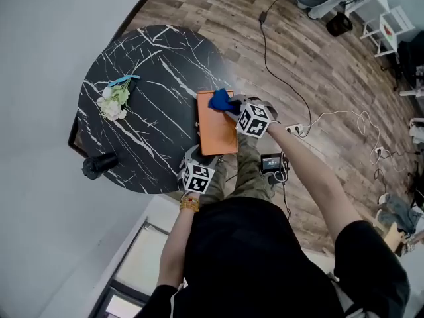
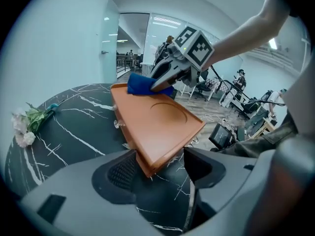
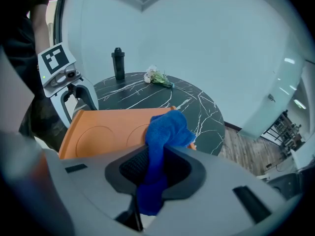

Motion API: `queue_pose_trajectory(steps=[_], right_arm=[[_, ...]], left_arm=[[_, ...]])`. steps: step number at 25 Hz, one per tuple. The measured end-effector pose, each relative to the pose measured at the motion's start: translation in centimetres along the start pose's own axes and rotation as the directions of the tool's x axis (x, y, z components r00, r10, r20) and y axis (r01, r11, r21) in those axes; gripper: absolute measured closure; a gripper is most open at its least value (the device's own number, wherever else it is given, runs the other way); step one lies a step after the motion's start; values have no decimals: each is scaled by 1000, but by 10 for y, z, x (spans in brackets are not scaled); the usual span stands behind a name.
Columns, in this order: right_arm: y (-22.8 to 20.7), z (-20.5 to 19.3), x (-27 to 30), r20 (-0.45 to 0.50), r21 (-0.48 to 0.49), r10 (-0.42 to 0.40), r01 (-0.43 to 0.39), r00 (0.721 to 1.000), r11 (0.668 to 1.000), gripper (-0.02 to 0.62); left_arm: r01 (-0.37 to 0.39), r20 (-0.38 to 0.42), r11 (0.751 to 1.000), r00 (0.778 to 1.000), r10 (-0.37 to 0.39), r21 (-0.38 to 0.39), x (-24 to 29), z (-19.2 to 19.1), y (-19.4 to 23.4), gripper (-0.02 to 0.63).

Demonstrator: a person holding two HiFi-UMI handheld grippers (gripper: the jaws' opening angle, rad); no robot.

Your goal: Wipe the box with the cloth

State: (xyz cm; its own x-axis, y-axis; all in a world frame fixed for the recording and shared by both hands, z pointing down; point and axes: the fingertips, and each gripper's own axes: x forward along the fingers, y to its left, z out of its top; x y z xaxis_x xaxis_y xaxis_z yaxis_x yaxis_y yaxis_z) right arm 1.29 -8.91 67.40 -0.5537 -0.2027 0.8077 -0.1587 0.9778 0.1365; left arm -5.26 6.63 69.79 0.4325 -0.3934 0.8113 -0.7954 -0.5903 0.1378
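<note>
An orange box (image 1: 217, 126) lies flat near the right edge of the round black marble table (image 1: 146, 78), its lid marked with two shallow circles. My right gripper (image 1: 230, 108) is shut on a blue cloth (image 1: 220, 101), and the bunched cloth rests on the box's far end. In the right gripper view the cloth (image 3: 165, 129) hangs out between the pads over the box (image 3: 103, 132). My left gripper (image 1: 196, 154) is at the box's near end. In the left gripper view its jaws (image 2: 160, 170) stand wide around the box's near corner (image 2: 152, 156), with a gap at the right pad.
A small bunch of white flowers (image 1: 114, 101) lies at the table's left. A black bottle (image 1: 99, 165) stands at the near left rim. Cables and a power strip (image 1: 295, 128) lie on the wooden floor to the right. The person's legs are just below the box.
</note>
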Motion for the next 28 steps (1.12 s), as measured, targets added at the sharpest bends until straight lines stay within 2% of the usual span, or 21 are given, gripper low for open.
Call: queue_pose_trajectory(steps=[5,12,18,22,26,28], right_arm=[[19,0,-3,15,38,-5,5,1000,999,529],[35,3,-8,45,143,-50,43,998,989,529],[58,6,-9,98,281,-123,91,988,955,529],[103,0,-17,97,278,-47,19,994,960,529],[120,5,-19,118,256,-1,-30,993,966,529],[137,5,-22,112,234,37,-63,993,970,529]], left_arm=[[-2,7,1000,1000,2,4,-7,2,3,296],[-1,24,1000,1000,1,-2,-6,5,7,287],[18,12,994,1000,-17,-107,-3,-6,11,285],[38,6,976,999,-37,-214,-1,-19,-4,285],[34,21,969,999,-30,-245,1,-11,10,285],[39,13,956,999,-37,-290,-1,-16,6,287]])
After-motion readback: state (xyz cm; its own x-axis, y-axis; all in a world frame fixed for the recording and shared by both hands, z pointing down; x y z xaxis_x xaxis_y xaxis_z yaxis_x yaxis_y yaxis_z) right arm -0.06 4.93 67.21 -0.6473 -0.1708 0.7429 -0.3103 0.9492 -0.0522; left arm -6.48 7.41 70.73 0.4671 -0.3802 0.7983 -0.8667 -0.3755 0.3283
